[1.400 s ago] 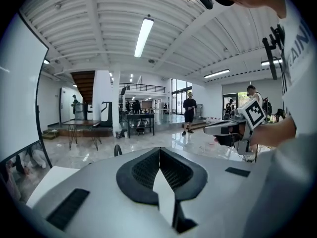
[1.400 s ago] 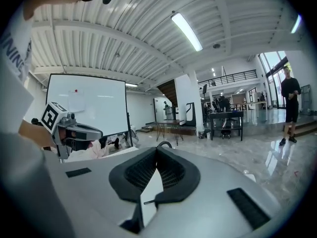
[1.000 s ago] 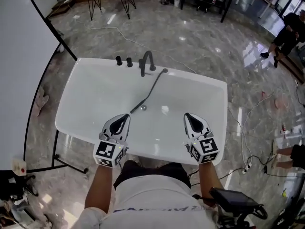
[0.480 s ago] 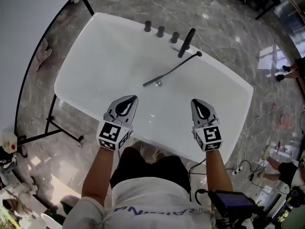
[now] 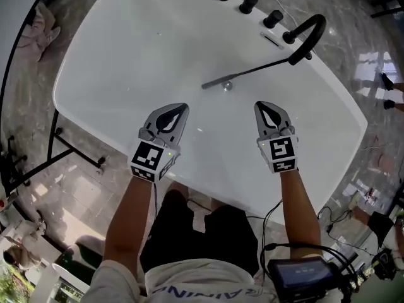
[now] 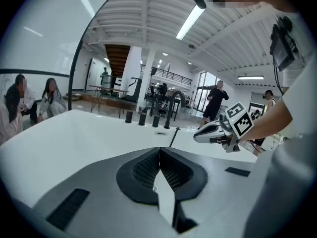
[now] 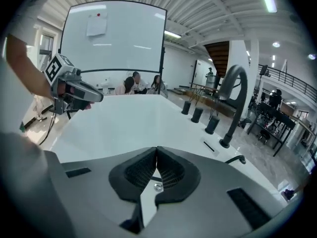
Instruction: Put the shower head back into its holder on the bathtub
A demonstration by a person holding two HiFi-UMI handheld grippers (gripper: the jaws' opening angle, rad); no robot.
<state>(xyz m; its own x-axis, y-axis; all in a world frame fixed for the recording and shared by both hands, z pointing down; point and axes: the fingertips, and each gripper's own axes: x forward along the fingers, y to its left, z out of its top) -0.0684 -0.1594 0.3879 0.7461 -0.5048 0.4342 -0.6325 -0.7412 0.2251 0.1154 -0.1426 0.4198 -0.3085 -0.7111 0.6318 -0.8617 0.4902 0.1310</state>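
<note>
1. The white oval bathtub (image 5: 95,74) fills the head view, with three black round knobs (image 5: 248,4) and a black curved tap (image 5: 307,24) on its far rim.
2. The slim black stick-shaped shower head (image 5: 252,71) lies inside the tub, slanting from near the drain up toward the tap.
3. A small flat plate (image 5: 270,40) on the rim between knobs and tap may be the holder; it is too small to tell.
4. The left gripper (image 5: 183,107) hovers over the near half of the tub, jaws pressed together with nothing between them.
5. The right gripper (image 5: 260,106) hovers alongside, likewise closed and empty, well apart from the shower head.
</note>
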